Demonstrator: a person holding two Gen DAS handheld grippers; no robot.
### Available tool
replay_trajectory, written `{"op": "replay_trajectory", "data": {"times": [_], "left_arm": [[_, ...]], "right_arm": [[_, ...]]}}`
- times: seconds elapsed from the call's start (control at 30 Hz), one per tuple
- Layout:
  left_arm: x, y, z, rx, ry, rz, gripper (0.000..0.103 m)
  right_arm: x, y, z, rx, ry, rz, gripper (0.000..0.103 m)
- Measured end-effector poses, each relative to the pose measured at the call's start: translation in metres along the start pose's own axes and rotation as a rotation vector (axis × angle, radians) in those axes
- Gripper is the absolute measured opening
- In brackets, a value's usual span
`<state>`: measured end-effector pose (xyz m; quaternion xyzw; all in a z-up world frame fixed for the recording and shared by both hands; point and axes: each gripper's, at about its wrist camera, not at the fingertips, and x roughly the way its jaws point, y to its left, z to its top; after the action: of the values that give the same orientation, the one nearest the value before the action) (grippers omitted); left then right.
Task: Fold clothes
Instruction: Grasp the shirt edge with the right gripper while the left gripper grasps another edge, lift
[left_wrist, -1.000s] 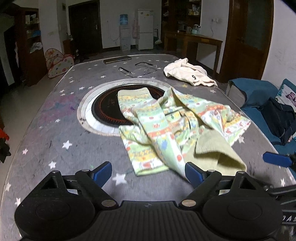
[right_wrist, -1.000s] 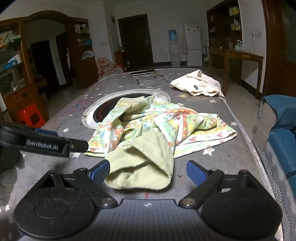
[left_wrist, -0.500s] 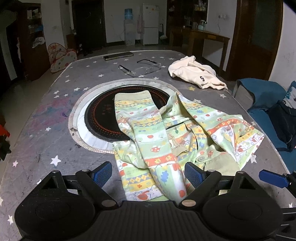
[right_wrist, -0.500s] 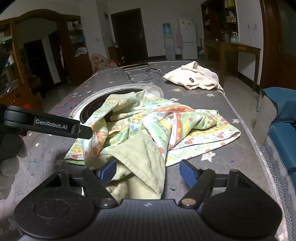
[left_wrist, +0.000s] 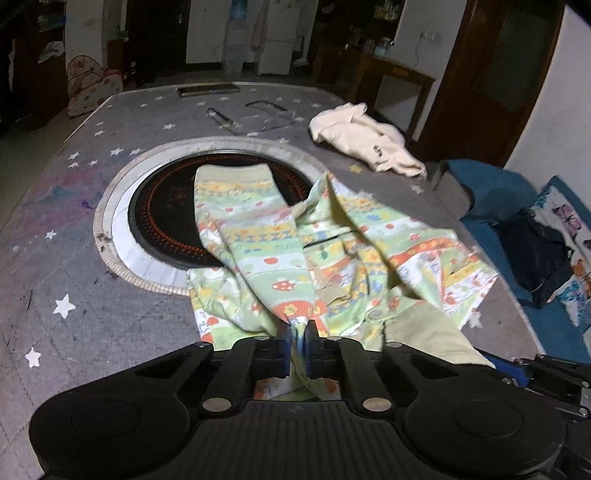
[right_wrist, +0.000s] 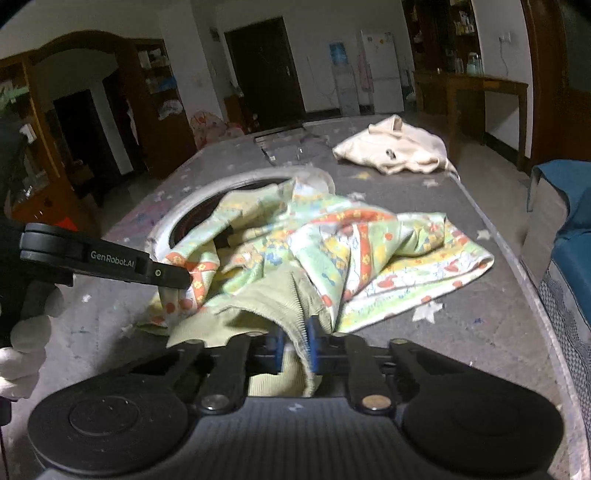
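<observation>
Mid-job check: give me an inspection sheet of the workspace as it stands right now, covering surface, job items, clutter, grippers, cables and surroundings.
Surface: grey star-print table with a round dark inset.
Job's things: patterned green garment, crumpled, partly over the inset; cream garment bunched at the far right.
Clutter: glasses and a dark flat bar at the far end.
Grippers: left hand-held gripper shut on the patterned cloth; right hand-held gripper shut on the garment's plain green ribbed part.
Cables: nothing seen on the table.
Surroundings: blue sofa on the right, fridge and wooden side table beyond.
</observation>
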<state>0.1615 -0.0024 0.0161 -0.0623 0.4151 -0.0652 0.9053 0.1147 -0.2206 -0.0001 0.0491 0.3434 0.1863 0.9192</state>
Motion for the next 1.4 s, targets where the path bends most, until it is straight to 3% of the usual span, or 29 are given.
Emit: {"op": "replay_trajectory", "data": {"times": [0.33, 0.67, 0.83, 1.03, 1.27, 1.4], "left_arm": [[-0.039, 0.004, 0.004, -0.01, -0.064, -0.06, 0.006], [-0.112, 0.006, -0.02, 0.007, -0.133, -0.192, 0.006], [-0.141, 0.011, -0.042, 0.024, -0.135, -0.255, 0.006], [-0.154, 0.025, -0.051, -0.017, -0.137, -0.275, 0.006], [-0.166, 0.036, -0.032, -0.065, -0.198, -0.261, 0.006], [-0.162, 0.043, -0.002, -0.078, -0.224, -0.232, 0.005]], "right_arm": [[-0.051, 0.016, 0.008, -0.052, -0.096, 0.071, 0.004], [-0.127, 0.037, 0.004, -0.138, -0.178, 0.192, 0.004], [-0.158, 0.048, -0.006, -0.196, -0.154, 0.271, 0.004], [-0.178, 0.064, -0.019, -0.247, -0.142, 0.285, 0.004], [-0.183, 0.065, 0.024, -0.22, -0.223, 0.217, 0.004], [-0.173, 0.064, 0.063, -0.203, -0.268, 0.204, 0.004]]}}
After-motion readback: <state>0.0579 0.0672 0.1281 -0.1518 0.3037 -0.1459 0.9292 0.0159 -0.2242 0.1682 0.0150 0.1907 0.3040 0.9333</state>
